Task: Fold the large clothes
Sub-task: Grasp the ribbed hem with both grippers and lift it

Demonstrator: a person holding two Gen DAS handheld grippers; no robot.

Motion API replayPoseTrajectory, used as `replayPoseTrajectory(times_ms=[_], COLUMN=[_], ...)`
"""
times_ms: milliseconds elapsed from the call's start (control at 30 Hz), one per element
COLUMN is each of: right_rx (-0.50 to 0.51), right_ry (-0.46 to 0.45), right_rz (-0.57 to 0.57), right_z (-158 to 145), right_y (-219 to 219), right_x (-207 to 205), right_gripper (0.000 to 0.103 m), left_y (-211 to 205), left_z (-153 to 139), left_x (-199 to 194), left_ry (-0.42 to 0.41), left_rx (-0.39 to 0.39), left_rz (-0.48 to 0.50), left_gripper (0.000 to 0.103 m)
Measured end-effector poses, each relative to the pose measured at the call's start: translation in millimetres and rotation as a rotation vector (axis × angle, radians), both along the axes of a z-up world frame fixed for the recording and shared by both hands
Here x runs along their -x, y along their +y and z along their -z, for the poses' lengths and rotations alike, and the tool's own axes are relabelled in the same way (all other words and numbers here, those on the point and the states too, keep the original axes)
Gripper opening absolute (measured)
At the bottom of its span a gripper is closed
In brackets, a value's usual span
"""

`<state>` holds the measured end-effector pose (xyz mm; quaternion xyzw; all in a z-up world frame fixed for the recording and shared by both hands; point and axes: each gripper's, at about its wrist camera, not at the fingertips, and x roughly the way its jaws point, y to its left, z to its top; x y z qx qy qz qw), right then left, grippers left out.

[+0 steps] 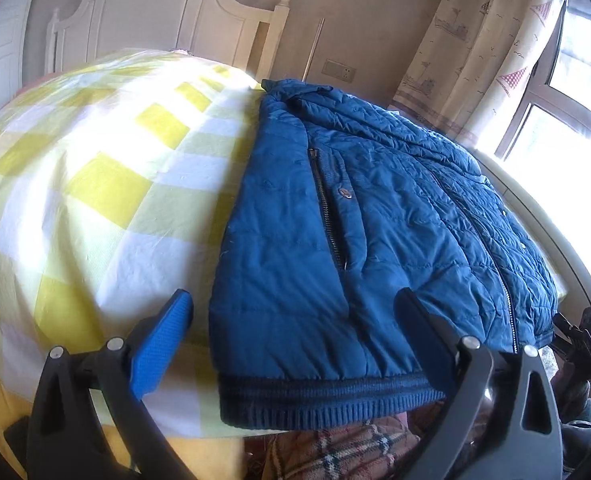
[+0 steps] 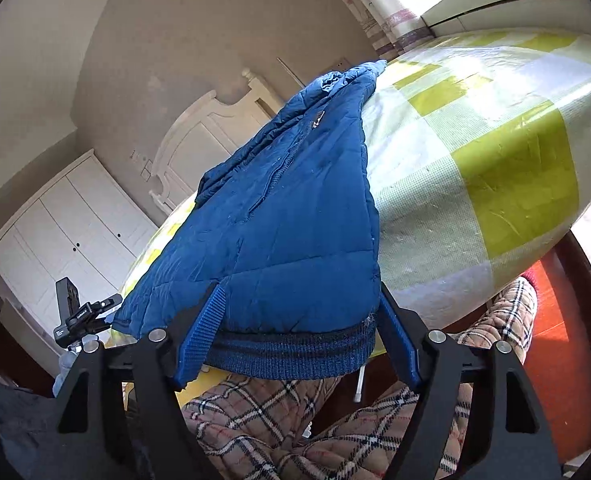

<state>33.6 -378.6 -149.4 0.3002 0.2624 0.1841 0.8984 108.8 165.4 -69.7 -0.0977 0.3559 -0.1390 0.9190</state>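
Now the blue padded jacket (image 1: 359,216) lies on the bed cover (image 1: 107,184) with yellow and white squares, in the centre and right of the left wrist picture, its knitted hem (image 1: 327,404) hanging at the near edge of the bed.

The left gripper (image 1: 295,320) is spread wide around the hem corner; its fingers do not press the cloth. The right gripper (image 2: 299,328) has the other hem corner between its fingers, which stand close beside the cloth, but I cannot tell if they pinch it.

To do the step well, I think both grippers should bite the ribbed band fully, at equal depth, before lifting.

A white headboard (image 1: 167,12) is at the upper left, a curtain (image 1: 483,40) and bright window at the upper right. Plaid fabric (image 2: 279,424) fills the lower part of the right wrist picture.
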Motion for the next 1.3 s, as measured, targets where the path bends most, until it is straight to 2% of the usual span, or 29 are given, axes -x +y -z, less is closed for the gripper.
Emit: replayPoseTrajectory(times_ms=[100,167,233,333,400,433,500,567,600,633,700,767,867,933,1000,1033,1067,1200,1300], right_rx=[-0.029,-0.060,-0.071,-0.089,-0.098,-0.100,-0.110,-0.118,-0.107,-0.088,-0.058,-0.043,-0.071,-0.086,-0.078,-0.092,-0.104,-0.128,-0.138], right_ry=[-0.042,-0.077,-0.087,-0.084,-0.074,-0.069,-0.066,-0.063,-0.069,-0.083,-0.110,-0.151,-0.186,-0.181,-0.140,-0.122,-0.108,-0.058,-0.033], right_rz=[-0.027,-0.040,-0.044,-0.038,-0.032,-0.030,-0.027,-0.021,-0.019,-0.018,-0.020,-0.010,0.033,0.050,0.042,0.043,0.049,0.036,0.012], right_z=[-0.6,-2.5,-4.2,-2.6,0.0,1.0,1.7,2.7,1.5,-2.5,-11.8,-21.7,-31.9,-30.4,-23.4,-18.5,-14.7,-6.0,-0.6], right_y=[-0.8,-4.6,-6.5,-7.7,-7.9,-8.0,-8.5,-8.5,-6.7,-4.5,-2.2,-5.2,-16.4,-23.5,-23.9,-23.9,-24.8,-24.0,-16.7], right_x=[6.5,12.9,15.8,13.0,10.6,9.7,9.7,8.2,8.5,10.4,15.6,23.0,27.3,26.1,22.0,21.3,20.9,14.3,5.0], right_gripper=[0.056,0.050,0.049,0.049,0.049,0.049,0.049,0.049,0.047,0.038,0.029,0.024,0.022,0.022,0.025,0.031,0.033,0.057,0.059], left_y=[3.4,13.2,30.1,50.2,55.0,54.9,51.9,47.9,44.7,41.8,47.4,53.5,46.0,41.2,45.1,48.9,51.5,49.6,45.0], left_z=[0.0,1.8,6.7,18.8,22.8,23.2,20.8,17.8,15.8,15.1,18.7,14.8,7.0,10.9,25.3,32.5,38.8,48.5,50.1], left_x=[6.3,11.9,14.0,14.2,12.3,10.7,6.4,3.6,4.4,3.8,5.1,12.2,21.3,20.5,15.1,12.9,10.6,1.8,-1.9], left_ry=[0.023,0.040,0.068,0.108,0.121,0.127,0.134,0.144,0.140,0.152,0.179,0.164,0.151,0.175,0.207,0.220,0.233,0.241,0.223], left_rx=[0.064,0.102,0.200,0.352,0.425,0.450,0.480,0.476,0.451,0.418,0.429,0.450,0.453,0.448,0.465,0.477,0.491,0.549,0.596], left_rz=[0.025,0.022,0.025,0.035,0.061,0.076,0.106,0.100,0.097,0.095,0.068,0.053,0.104,0.124,0.084,0.046,0.025,0.055,0.082], left_gripper=[0.071,0.051,0.047,0.048,0.060,0.065,0.082,0.083,0.055,0.032,0.023,0.020,0.021,0.033,0.069,0.074,0.080,0.081,0.079])
